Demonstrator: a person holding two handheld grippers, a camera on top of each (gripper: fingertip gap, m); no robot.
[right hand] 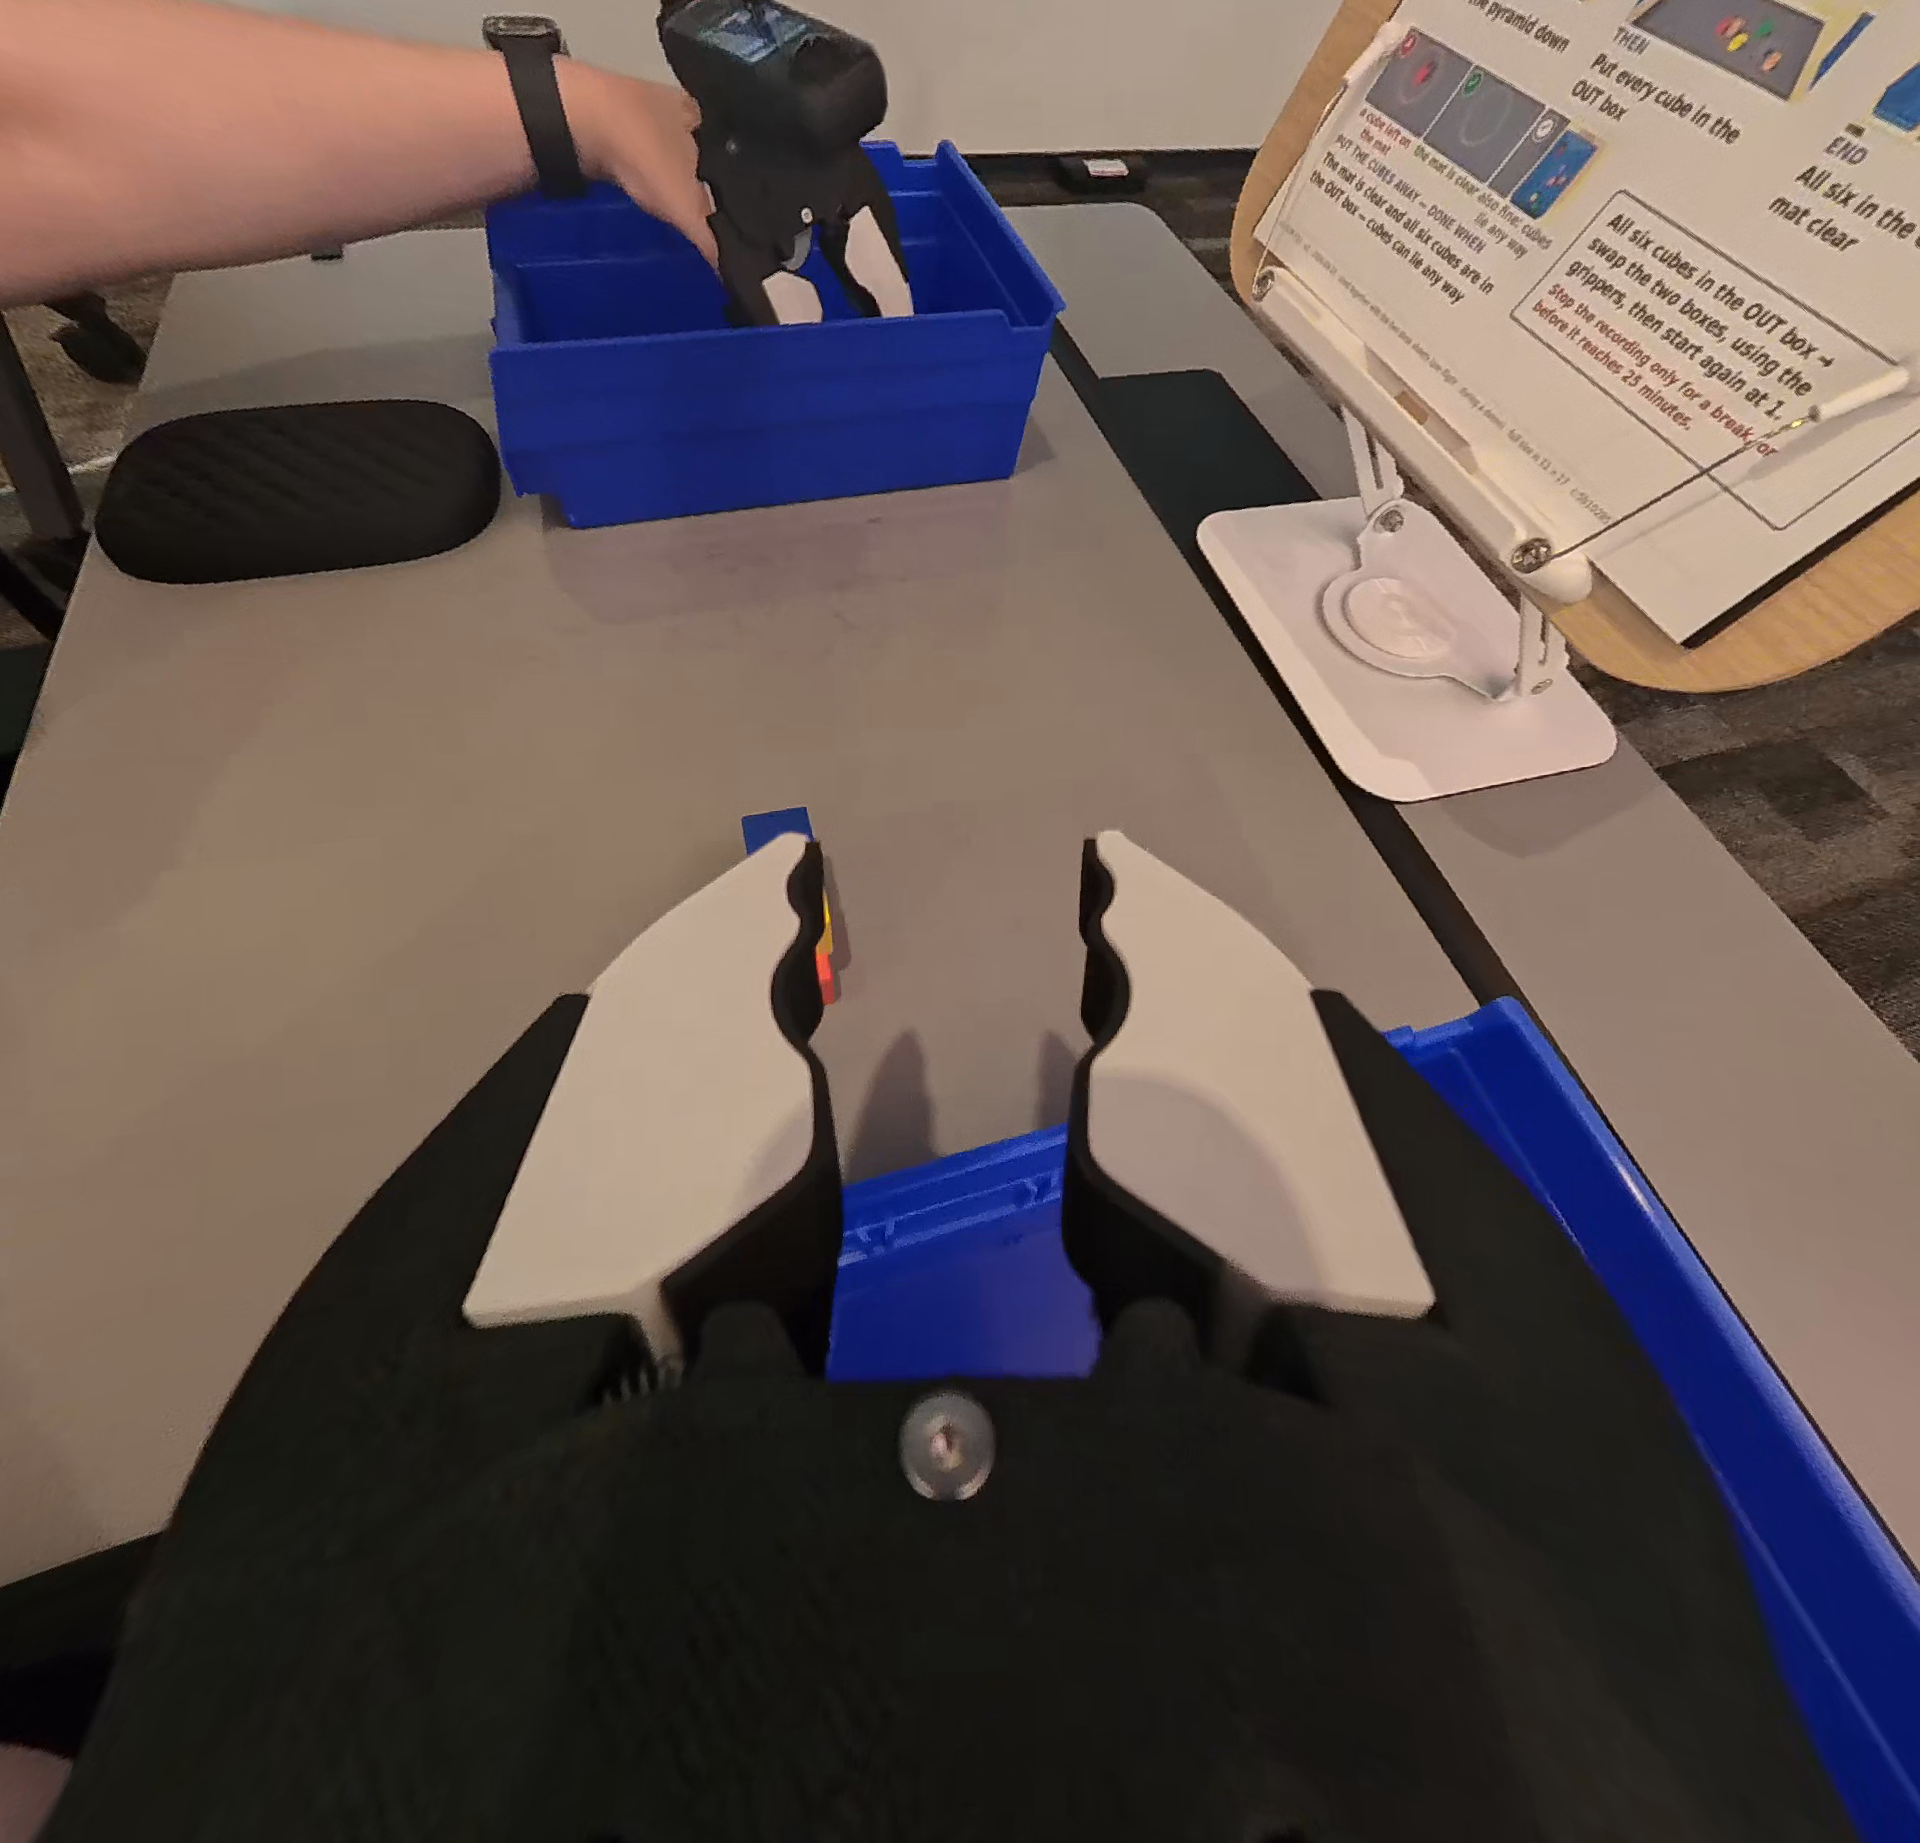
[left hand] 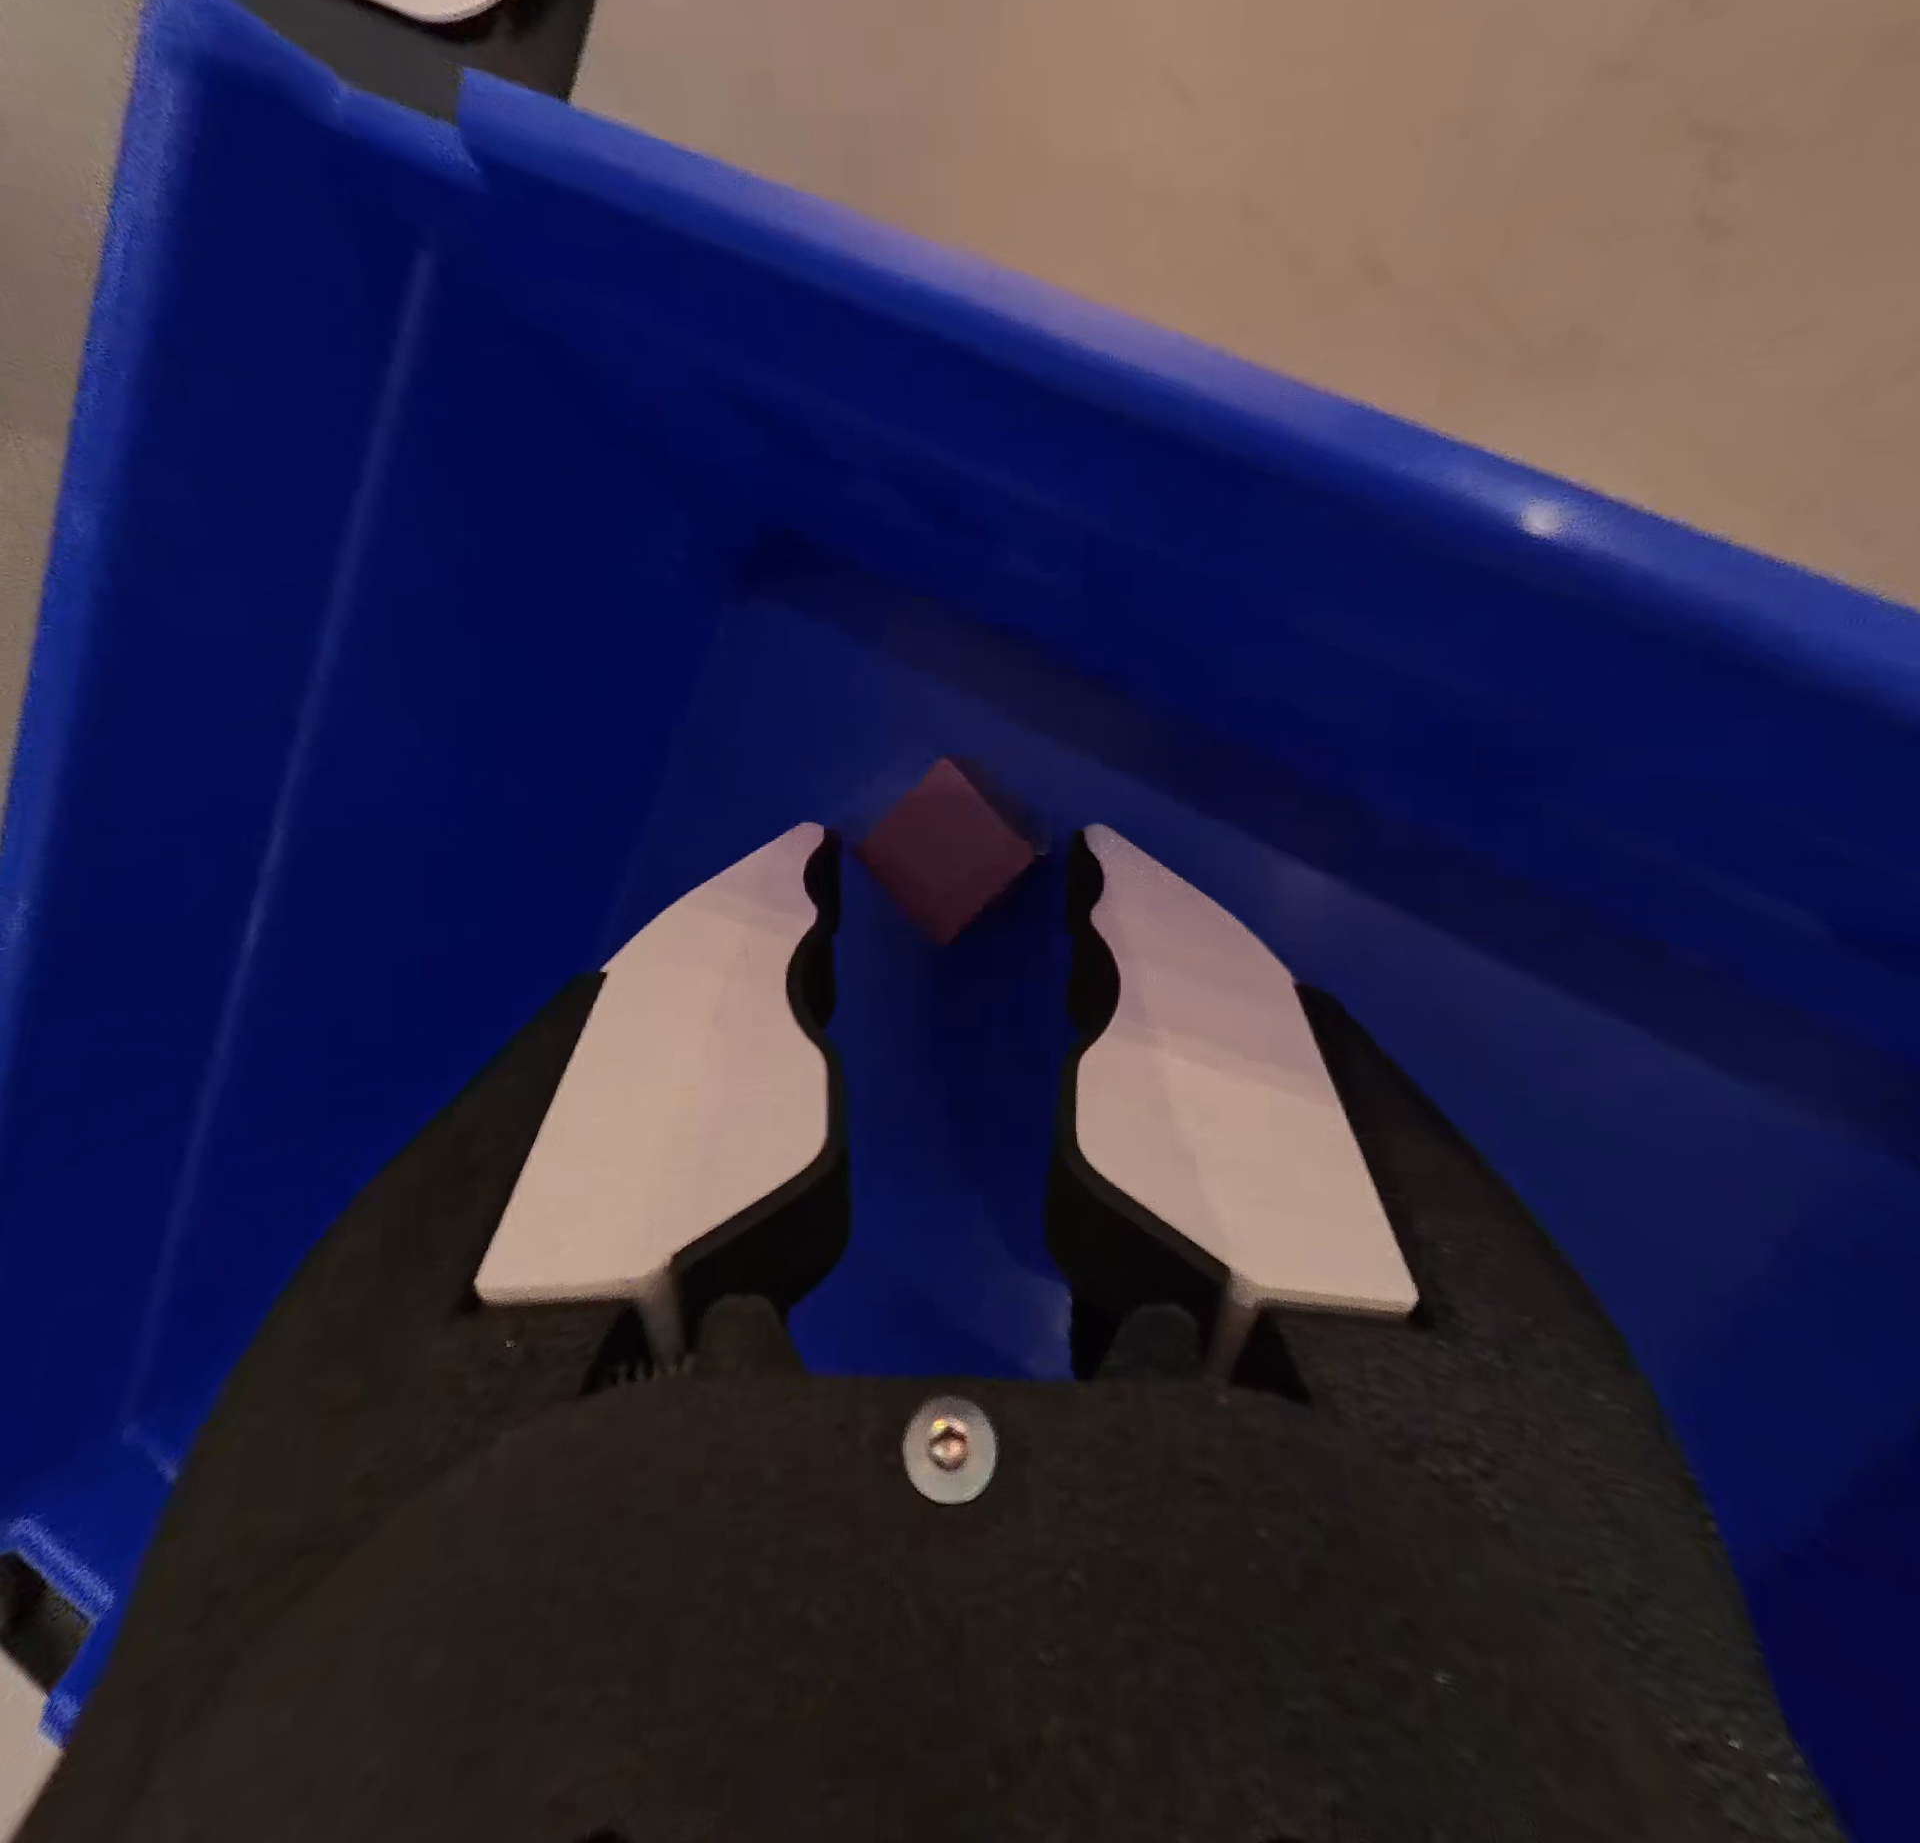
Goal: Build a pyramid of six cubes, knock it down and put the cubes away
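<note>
In the left wrist view my left gripper (left hand: pixel 948 843) is open inside a blue bin (left hand: pixel 1039 359). A purple cube (left hand: pixel 943 851) lies on the bin floor just beyond the fingertips, apart from them. In the right wrist view my right gripper (right hand: pixel 948 848) is open and empty above the grey table (right hand: pixel 520 754). A blue cube (right hand: pixel 774 827) and stacked yellow, orange and red cubes (right hand: pixel 828 946) show partly behind its left finger. The left gripper (right hand: pixel 805 235) shows far off, reaching into the far blue bin (right hand: pixel 769 411), held by a hand with a wristwatch.
A second blue bin (right hand: pixel 1621 1326) sits under and right of my right gripper. A black padded rest (right hand: pixel 296 489) lies left of the far bin. A white stand (right hand: pixel 1403 640) holding an instruction sheet (right hand: pixel 1662 266) stands at the right table edge. Left tips to right tips: about 45 centimeters.
</note>
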